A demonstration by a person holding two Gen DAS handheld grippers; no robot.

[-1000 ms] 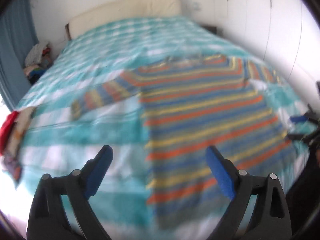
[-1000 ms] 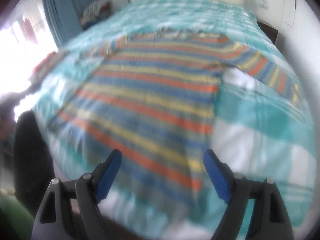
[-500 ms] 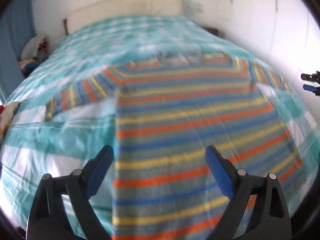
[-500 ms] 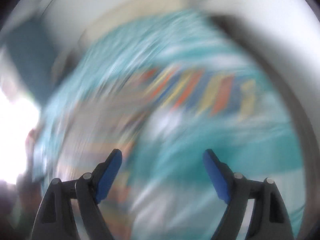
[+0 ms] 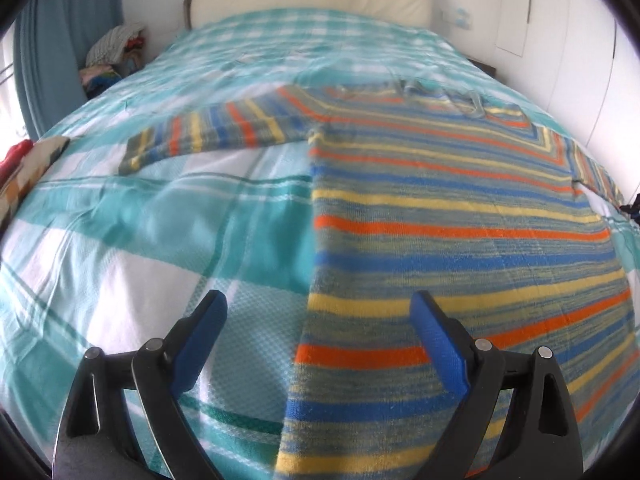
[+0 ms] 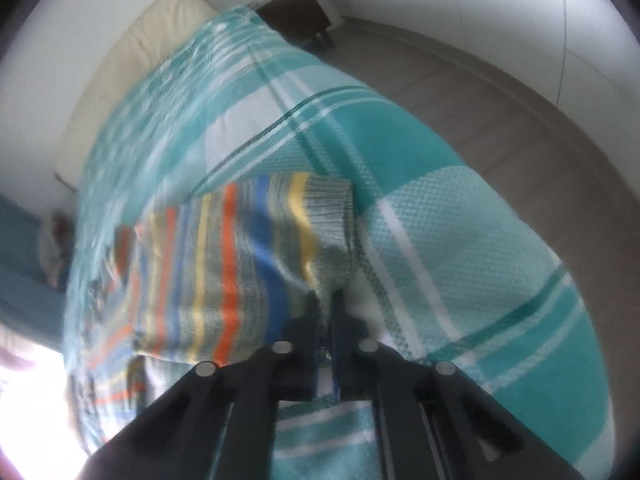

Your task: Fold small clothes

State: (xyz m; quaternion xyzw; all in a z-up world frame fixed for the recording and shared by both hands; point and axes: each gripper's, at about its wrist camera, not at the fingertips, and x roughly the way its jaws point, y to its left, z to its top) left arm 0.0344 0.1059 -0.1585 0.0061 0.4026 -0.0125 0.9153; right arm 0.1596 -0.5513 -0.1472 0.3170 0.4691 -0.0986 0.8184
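The left gripper (image 5: 318,334) hovers low over the bed (image 5: 168,216), jaws spread wide, straddling the sweater's (image 5: 448,216) left edge. The right gripper (image 6: 325,300) is clenched on the sleeve (image 6: 256,256) cuff – lifted, rumpled. The striped sweater lies flat on the checked bedspread, one sleeve stretched sideways.

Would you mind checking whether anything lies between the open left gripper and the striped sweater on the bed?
Nothing visible does. The left gripper hangs open right over the near left edge of the striped knit sweater, which lies flat on the teal checked bedspread. The right gripper is shut on a sleeve cuff.
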